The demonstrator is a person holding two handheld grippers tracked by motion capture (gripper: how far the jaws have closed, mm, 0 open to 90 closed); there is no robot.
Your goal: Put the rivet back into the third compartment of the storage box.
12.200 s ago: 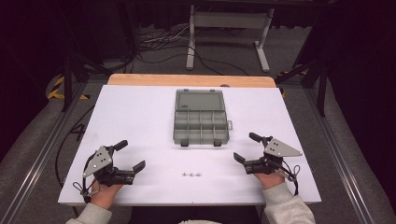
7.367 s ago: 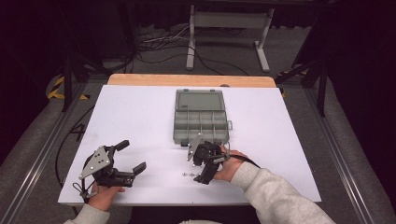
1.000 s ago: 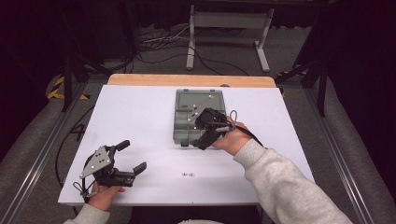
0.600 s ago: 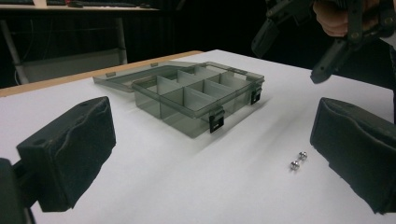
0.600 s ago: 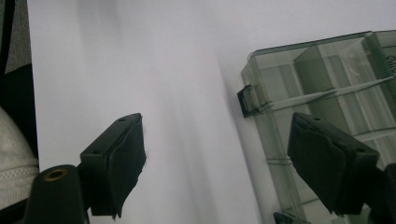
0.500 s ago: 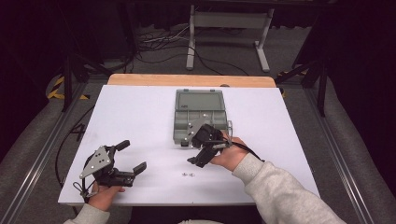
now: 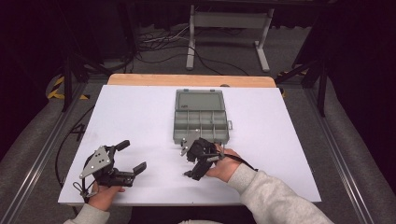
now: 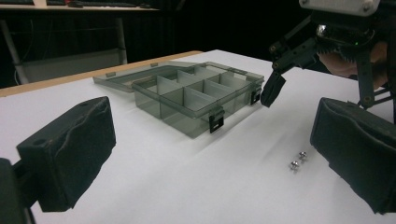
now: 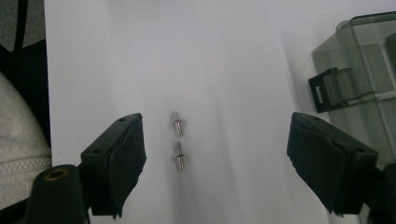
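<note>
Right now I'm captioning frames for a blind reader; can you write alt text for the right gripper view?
Two small metal screws lie on the white table between the open right claw. At the right edge stands a grey compartment box with its black latch.

You have a white table [image 7: 140, 116] with a wooden far edge [image 7: 187, 80]; behind it, a grey metal stand [image 7: 229, 21] and floor cables [image 7: 159, 39].
</note>
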